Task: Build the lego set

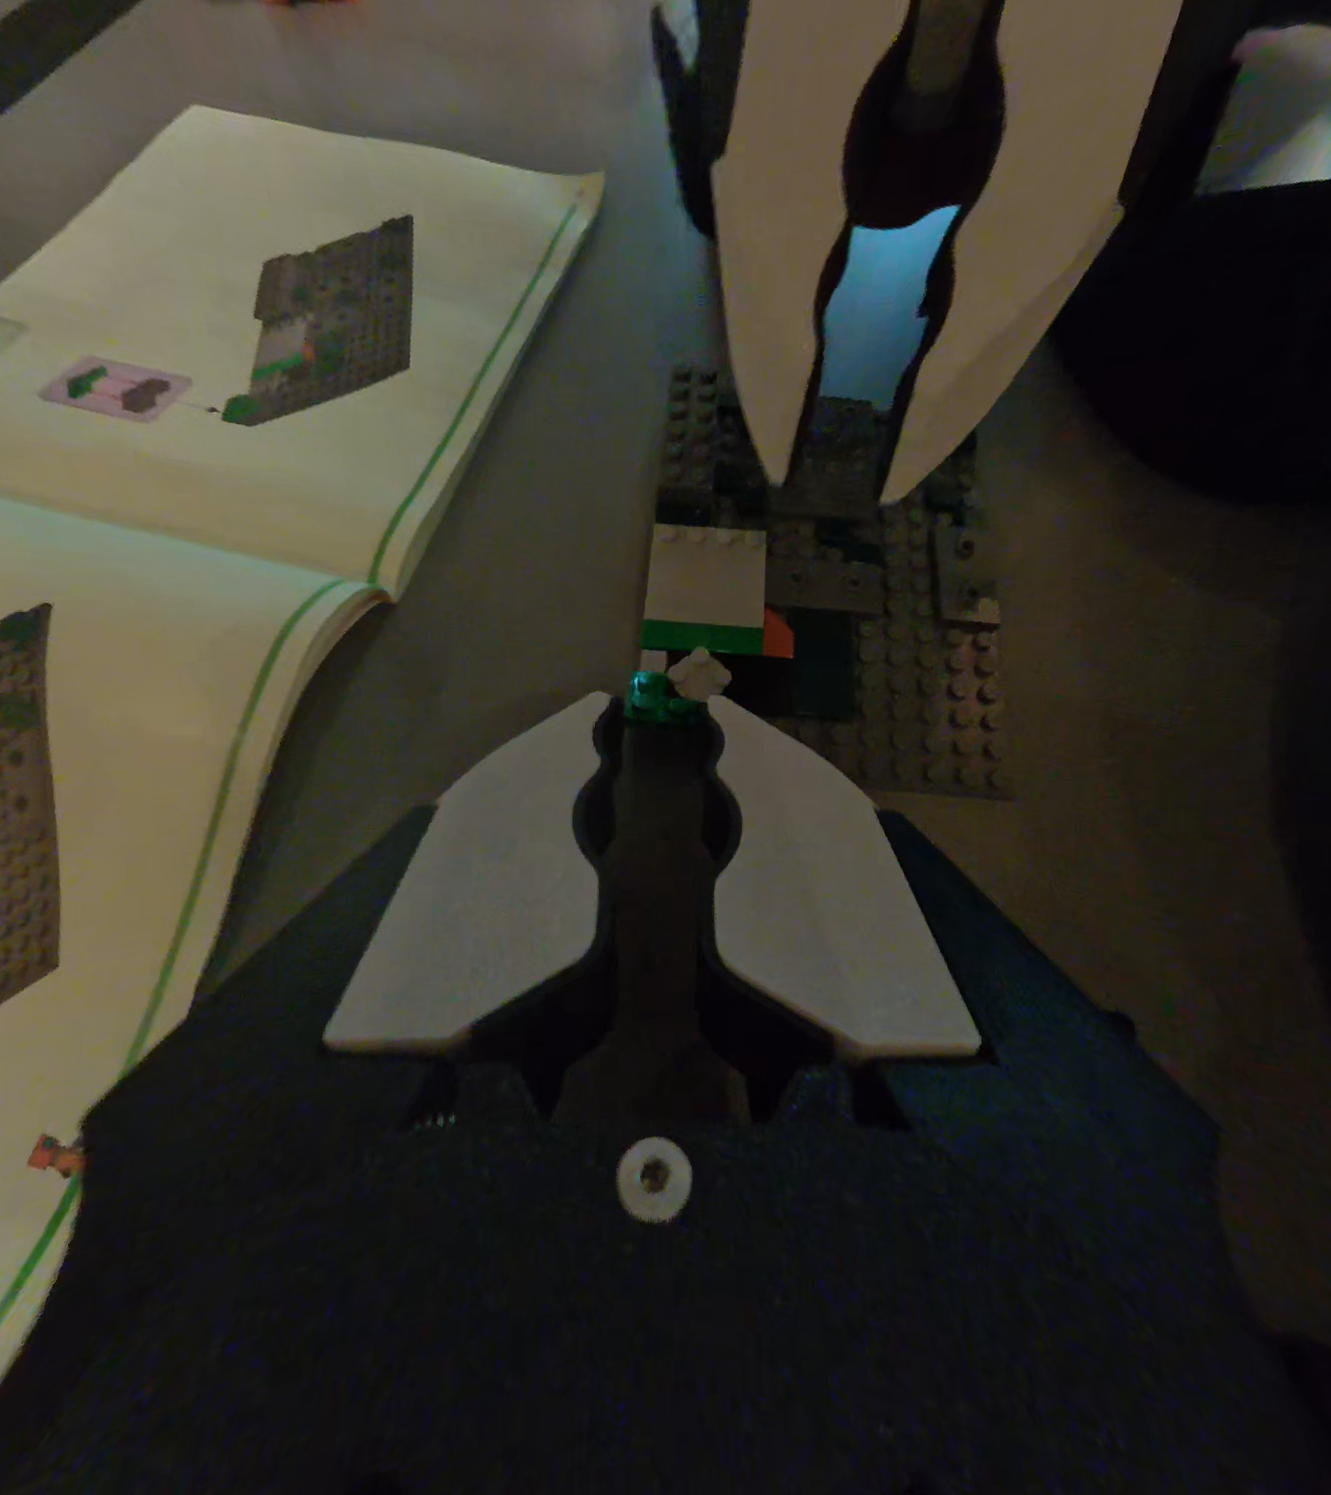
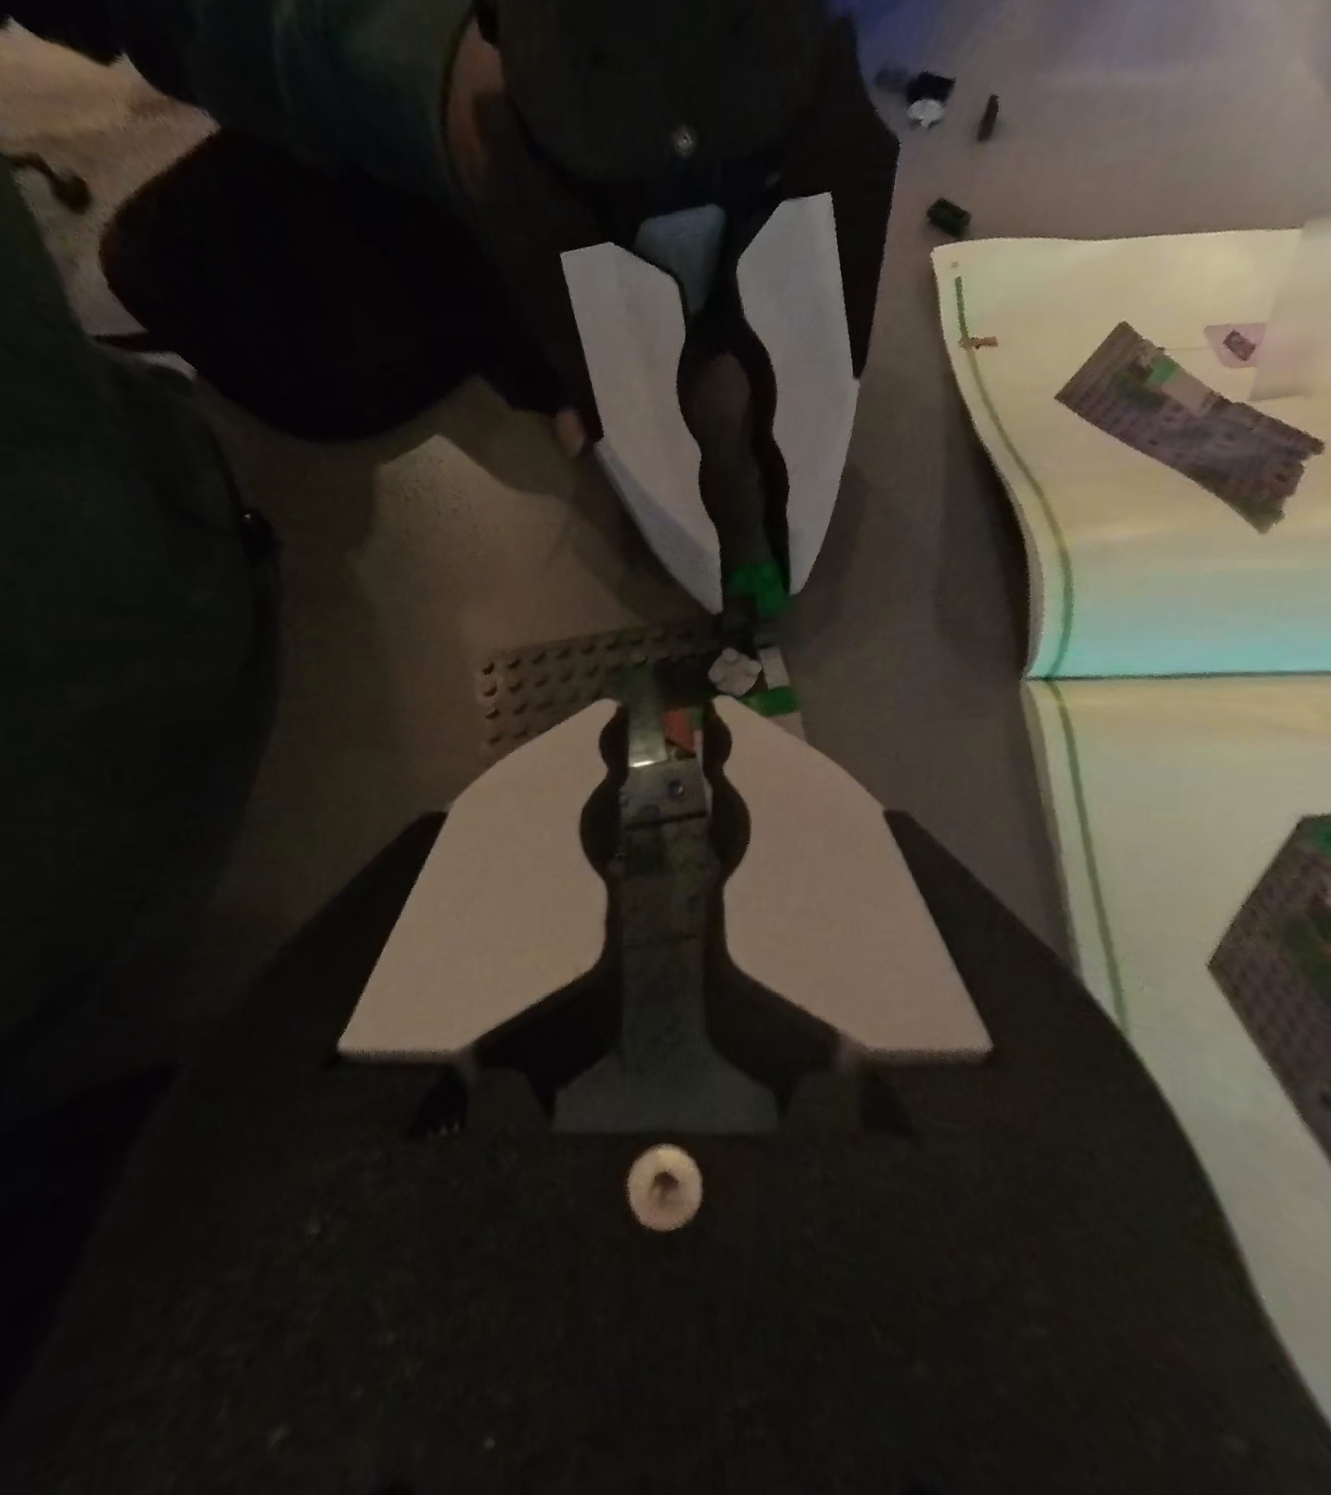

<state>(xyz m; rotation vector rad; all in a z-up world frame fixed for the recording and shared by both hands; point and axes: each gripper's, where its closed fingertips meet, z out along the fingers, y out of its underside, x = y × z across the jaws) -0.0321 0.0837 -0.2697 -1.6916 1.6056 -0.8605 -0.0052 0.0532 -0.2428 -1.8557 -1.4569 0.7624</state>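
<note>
the left gripper (image 1: 658,705) is pinching a small green lego piece (image 1: 655,697) right at its fingertips, the two white fingers (image 1: 500,874) closed onto it. just ahead of the tips, touching or almost touching the green piece, sits a small pale knobbly piece (image 1: 698,673) on the near edge of the lego build. beyond that comes a white sloped block (image 1: 706,576) with a green strip (image 1: 701,636) under it and a small orange-red piece (image 1: 777,633) to its right, all standing on a dark grey studded baseplate (image 1: 929,712) that spreads ahead and to the right of the gripper. farther on, the right gripper (image 1: 836,485) comes down from the far side, its tips resting on the far part of the build. to the left of the left gripper lies an open instruction booklet (image 1: 184,453) on the grey surface (image 1: 532,501).

from the right wrist, the right gripper (image 2: 666,712) has its fingers set narrowly apart over the dark plates of the build, straddling an orange-red piece (image 2: 678,728); whether they are clamping anything i cannot tell. just past the tips are the pale knobbly piece (image 2: 733,670) and the baseplate (image 2: 548,688) running off to the left. opposite, the left gripper (image 2: 755,603) points inward with the green piece (image 2: 759,584) in its tips. the booklet (image 2: 1180,607) lies to the right, and a few small dark loose pieces (image 2: 949,214) lie far ahead on the right.
</note>
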